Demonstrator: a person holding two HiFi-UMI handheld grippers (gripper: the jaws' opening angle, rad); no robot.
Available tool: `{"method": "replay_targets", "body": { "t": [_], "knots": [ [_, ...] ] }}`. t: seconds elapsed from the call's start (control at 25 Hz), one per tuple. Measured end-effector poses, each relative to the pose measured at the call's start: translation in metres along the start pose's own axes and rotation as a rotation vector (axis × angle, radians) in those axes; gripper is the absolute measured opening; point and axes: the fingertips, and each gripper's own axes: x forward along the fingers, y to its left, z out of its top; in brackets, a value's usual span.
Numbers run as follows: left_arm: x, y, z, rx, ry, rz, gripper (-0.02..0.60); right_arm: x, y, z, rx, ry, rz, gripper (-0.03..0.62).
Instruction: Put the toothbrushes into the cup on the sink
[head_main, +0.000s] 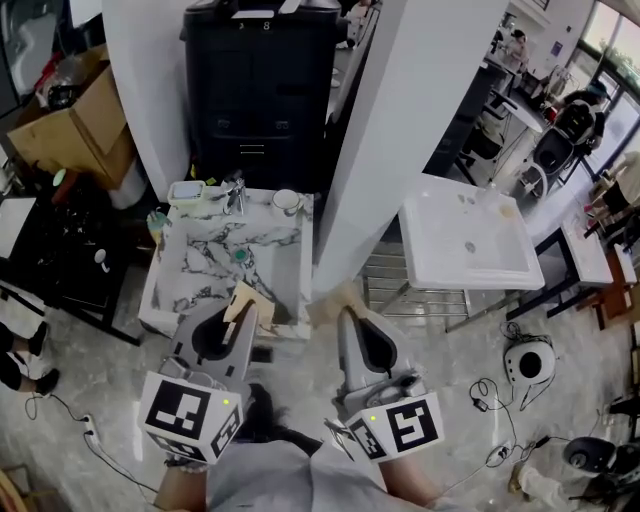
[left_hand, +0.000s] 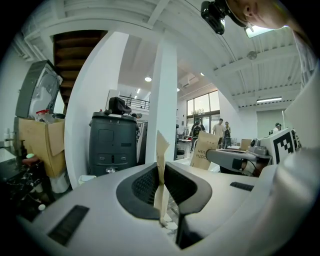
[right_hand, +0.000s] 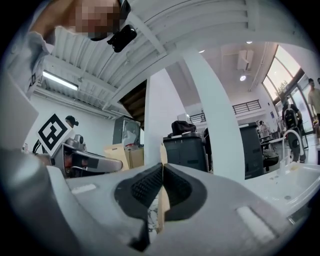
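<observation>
Left gripper (left_hand: 161, 180) is clamped on a kraft-paper toothbrush pack (left_hand: 161, 147), which stands on edge between the pads with its zigzag end poking out past the tips. The right gripper (right_hand: 161, 175), just beside it, is fully closed on a second pack (right_hand: 162, 204) of the same thin kind, held the same way. Both tools point roughly level over the near rim of the marble sink (head_main: 155, 285). The white cup (head_main: 287, 202) sits ahead of the two grippers at the basin's far edge, closer to the left one's line, with the faucet (head_main: 234, 192) just to the cup's left. A greenish vessel (head_main: 157, 225) stands on the rim ahead and to the left of the left gripper, and I cannot tell which of the two is meant. The step looks like carrying the packs across the basin. To do it well, I would send one gripper in at a time so the bodies do not knock together. Tip the pack's free end downward and steer wide of the faucet. Let go only once that end is inside the cup's mouth, since flat paper may bend or slide off the lip.
</observation>
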Motion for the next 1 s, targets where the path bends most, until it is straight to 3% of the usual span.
{"method": "replay_targets", "body": {
  "t": [0.36, 1.0],
  "knots": [
    [0.032, 0.026, 0.005, 0.0, -0.004, -0.023, 0.034, 0.034, -0.014, -0.003, -0.022, 0.002, -0.02, -0.002],
    [0.09, 0.109, 0.013, -0.01, -0.002, -0.039, 0.034, 0.142, -0.026, -0.016, -0.017, 0.031, -0.023, -0.002]
  ]
}}
